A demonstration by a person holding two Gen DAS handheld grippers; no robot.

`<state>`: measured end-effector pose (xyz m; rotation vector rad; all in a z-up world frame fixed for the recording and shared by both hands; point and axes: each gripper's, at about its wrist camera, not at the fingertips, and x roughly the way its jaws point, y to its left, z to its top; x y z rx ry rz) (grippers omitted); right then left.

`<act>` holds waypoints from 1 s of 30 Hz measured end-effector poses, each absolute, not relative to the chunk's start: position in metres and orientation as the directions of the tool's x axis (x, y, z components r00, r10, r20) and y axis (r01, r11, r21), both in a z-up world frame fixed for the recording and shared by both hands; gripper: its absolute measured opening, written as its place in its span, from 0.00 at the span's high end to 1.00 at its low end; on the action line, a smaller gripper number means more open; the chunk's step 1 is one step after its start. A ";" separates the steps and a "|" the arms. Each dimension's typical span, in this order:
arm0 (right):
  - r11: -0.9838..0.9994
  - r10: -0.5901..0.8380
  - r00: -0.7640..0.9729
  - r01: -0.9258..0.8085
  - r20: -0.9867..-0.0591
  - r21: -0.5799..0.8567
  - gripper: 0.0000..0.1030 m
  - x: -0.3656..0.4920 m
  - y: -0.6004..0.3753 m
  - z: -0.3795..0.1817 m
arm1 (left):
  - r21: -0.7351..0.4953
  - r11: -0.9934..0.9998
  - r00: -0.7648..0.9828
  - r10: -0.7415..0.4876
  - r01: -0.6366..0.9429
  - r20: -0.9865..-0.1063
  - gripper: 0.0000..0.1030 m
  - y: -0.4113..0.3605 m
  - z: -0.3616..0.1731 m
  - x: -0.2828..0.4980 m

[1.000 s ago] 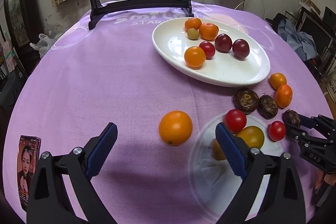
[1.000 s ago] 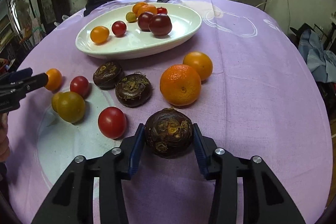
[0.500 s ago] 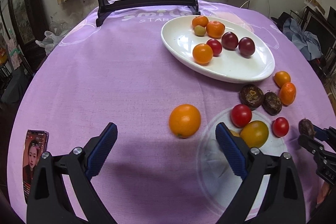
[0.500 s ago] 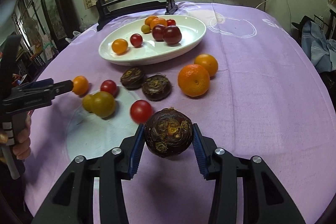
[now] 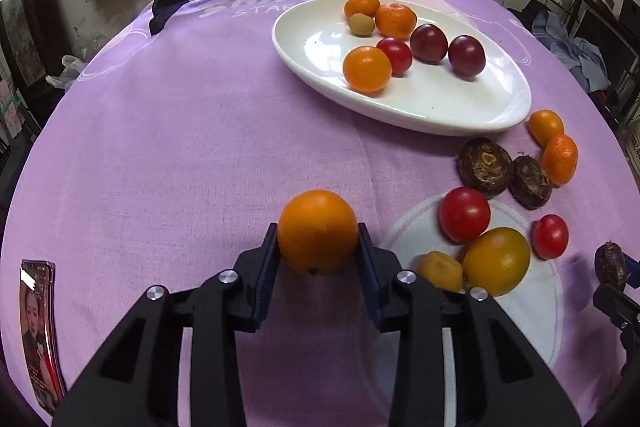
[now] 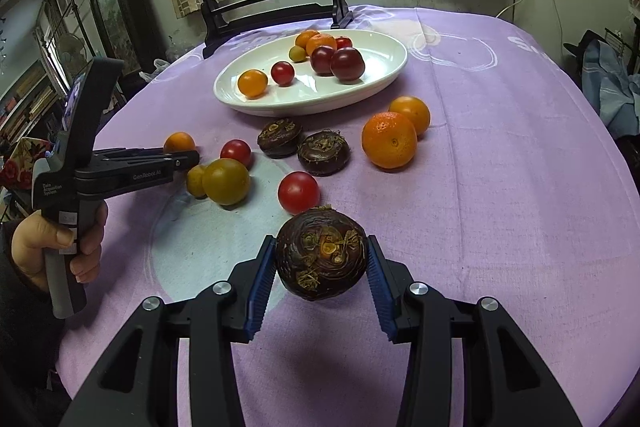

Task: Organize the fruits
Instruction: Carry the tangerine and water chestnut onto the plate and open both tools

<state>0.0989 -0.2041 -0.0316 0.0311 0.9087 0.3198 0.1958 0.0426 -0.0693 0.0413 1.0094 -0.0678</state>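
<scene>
Purple cloth covers the bench (image 5: 200, 131) under my left tongs (image 5: 318, 251), which clamp an orange (image 5: 317, 231), while my right tongs (image 6: 322, 263) grip a dark water chestnut (image 6: 321, 253) clear of the cloth. Beyond them lie loose tomatoes (image 6: 299, 191) and the white dish (image 6: 384, 83). Both fruits are round, so I judge either could slip and roll among the others.
</scene>
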 end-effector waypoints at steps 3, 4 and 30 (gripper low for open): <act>0.950 0.292 0.586 -0.268 -0.756 0.159 0.56 0.094 -0.204 -0.024 | -0.027 0.998 0.535 -0.056 0.062 -0.843 0.65 0.049 -0.060 0.190; 0.950 0.293 0.591 -0.271 -0.752 0.157 0.56 0.093 -0.204 -0.021 | -0.026 0.998 0.544 -0.056 0.062 -0.837 0.65 0.049 -0.054 0.186; 0.936 0.278 0.631 -0.347 -0.724 0.057 0.56 0.223 -0.154 0.013 | -0.041 0.997 0.596 -0.073 0.068 -0.800 0.65 0.020 -0.001 0.294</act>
